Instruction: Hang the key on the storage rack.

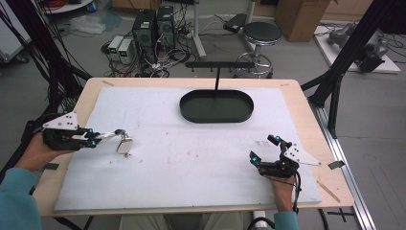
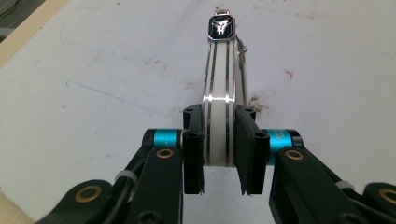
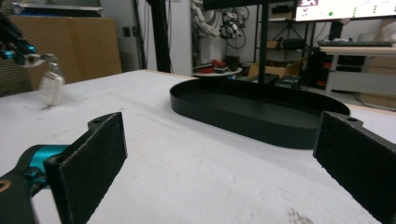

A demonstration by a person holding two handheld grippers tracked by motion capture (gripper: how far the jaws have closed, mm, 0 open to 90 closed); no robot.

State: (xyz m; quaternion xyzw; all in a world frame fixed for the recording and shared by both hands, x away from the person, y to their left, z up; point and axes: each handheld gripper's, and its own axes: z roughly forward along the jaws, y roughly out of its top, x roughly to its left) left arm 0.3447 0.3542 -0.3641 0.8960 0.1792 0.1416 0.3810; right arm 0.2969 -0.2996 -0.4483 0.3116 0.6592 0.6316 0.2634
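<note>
Nearest on the right, the right gripper (image 1: 264,149) rests on the white mat (image 1: 191,158), jaws spread wide. Farther left, the left gripper (image 1: 106,137) clamps a white key fob (image 1: 125,145), dangling over the mat. Beyond sits a black tray (image 1: 216,106).

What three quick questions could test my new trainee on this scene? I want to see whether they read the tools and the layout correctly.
1. True or false: the left tool is shut on a white strap with a black badge at its far end.
2. Which stands at the far middle of the table? A: a black oval tray with a hanger stand. B: a red bowl. C: a stack of books.
3. Fill in: the right tool is ____, with nothing between its pads.

Key: 1 true; 2 A; 3 open.
</note>
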